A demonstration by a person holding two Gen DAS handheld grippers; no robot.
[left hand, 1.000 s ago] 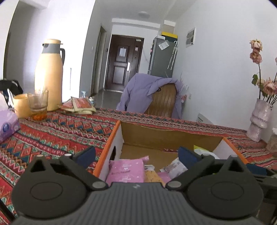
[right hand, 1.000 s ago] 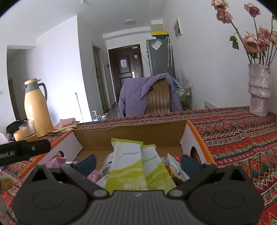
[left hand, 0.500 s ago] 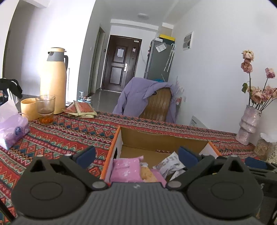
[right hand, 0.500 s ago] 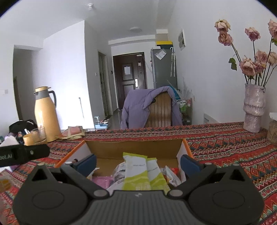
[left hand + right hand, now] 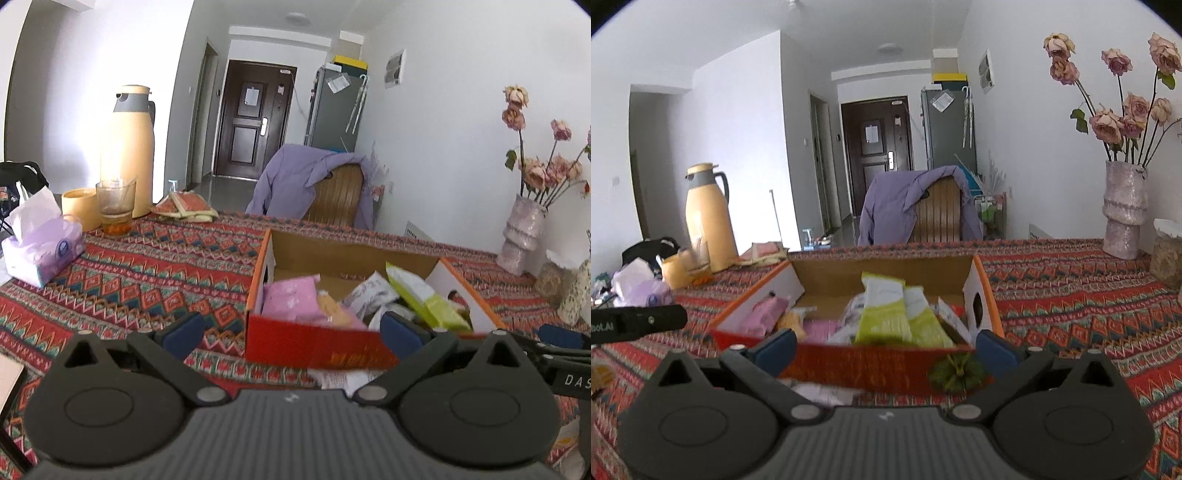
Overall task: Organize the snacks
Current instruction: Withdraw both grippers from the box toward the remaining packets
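Patterned tabletop fills the view, and square in the middle sits the open box, its long axis running side to side. Inside, packets piled loose: the green packet lies lengthwise, top end pointing toward the far wall, pink packet at the left end. Both empty: left claw spread wide, right claw likewise, hovering short of the near wall. Looks like a between-items pause; next calls for picking another snack.
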